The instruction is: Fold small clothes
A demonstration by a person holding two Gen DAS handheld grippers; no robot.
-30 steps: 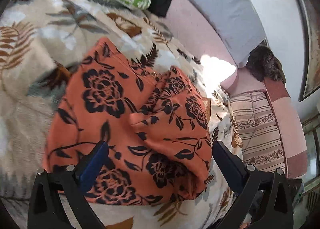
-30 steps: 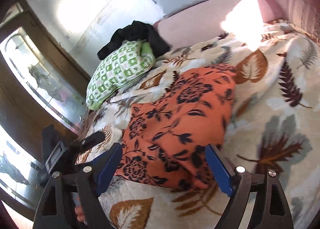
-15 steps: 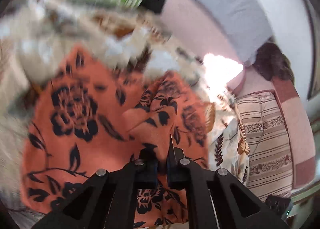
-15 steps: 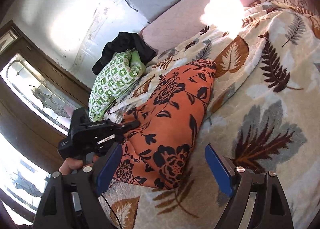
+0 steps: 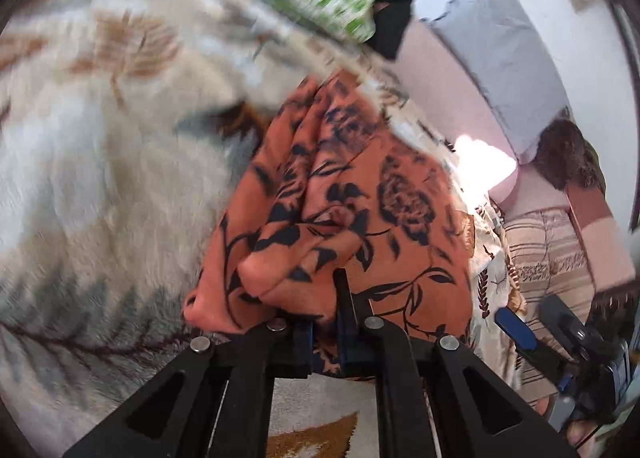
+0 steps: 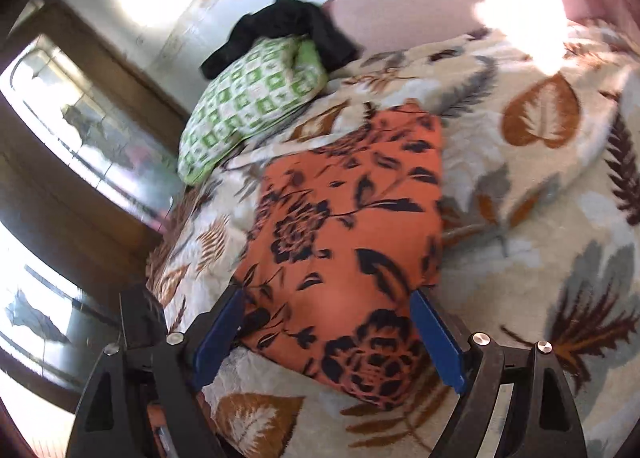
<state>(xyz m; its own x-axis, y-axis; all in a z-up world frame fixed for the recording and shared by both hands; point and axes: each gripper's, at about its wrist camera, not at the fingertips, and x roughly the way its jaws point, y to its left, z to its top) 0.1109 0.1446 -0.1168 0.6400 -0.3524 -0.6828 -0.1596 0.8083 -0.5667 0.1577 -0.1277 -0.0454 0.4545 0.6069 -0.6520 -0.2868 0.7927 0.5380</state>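
An orange garment with black flowers lies on a leaf-patterned blanket. My left gripper is shut on the garment's near edge, with a bunched fold lifted over the rest. In the right wrist view the garment lies as a folded slab. My right gripper is open, its blue pads on either side of the garment's near end, not clamped. The right gripper also shows in the left wrist view at the lower right.
A green-and-white pillow with a black garment on it lies at the back. A grey pillow leans on the pink headboard. A striped cloth is at the right. A glass-panelled door is at left.
My left gripper went from open around the garment to shut on its edge, and has pulled a fold up and over. My right gripper has moved in around the garment's near end.
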